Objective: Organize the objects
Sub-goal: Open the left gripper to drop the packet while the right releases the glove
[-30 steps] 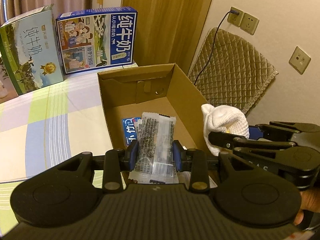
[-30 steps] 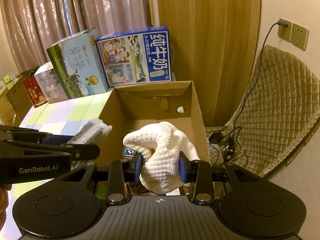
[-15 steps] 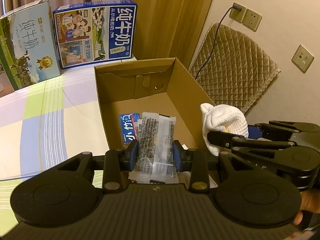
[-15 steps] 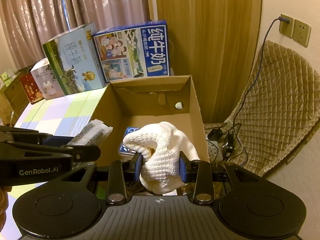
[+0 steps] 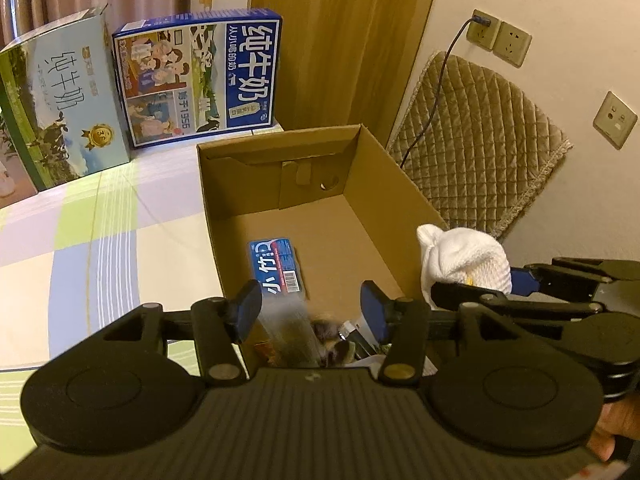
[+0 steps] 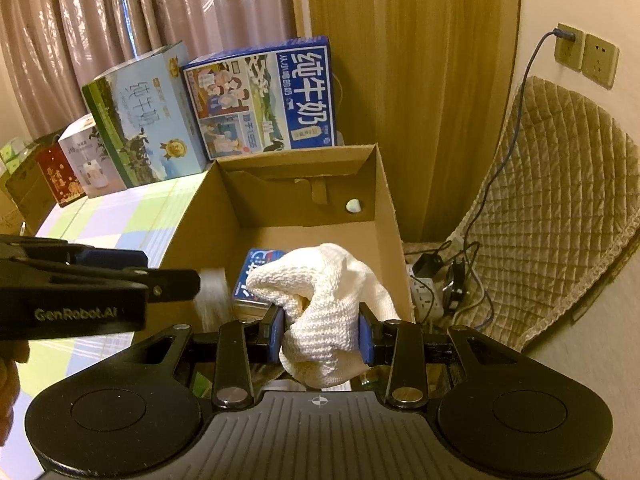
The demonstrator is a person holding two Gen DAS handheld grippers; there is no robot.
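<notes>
My left gripper [image 5: 311, 306] hangs open over the near end of the open cardboard box [image 5: 400, 196]. A clear snack packet [image 5: 288, 328], blurred, is dropping between and below its fingers; in the right wrist view it is a pale streak [image 6: 214, 296] beside the left fingertip. A blue packet [image 5: 276, 264] lies flat on the box floor. My right gripper [image 6: 320, 332] is shut on a bunched white knitted cloth [image 6: 324, 300], held above the box's near right part [image 6: 384, 208]. The cloth [image 5: 464, 264] also shows at the right of the left wrist view.
Two large milk cartons [image 5: 200, 80] [image 5: 56, 104] stand behind the box on the checked tablecloth [image 5: 100, 240]. Smaller boxes [image 6: 88, 164] sit further left. Right of the table, a quilted cushion [image 5: 480, 152] leans on the wall, above a power strip and cables [image 6: 428, 292].
The left gripper has opened and let go of the snack packet, which now falls into the box. The right gripper still holds the cloth in about the same place.
</notes>
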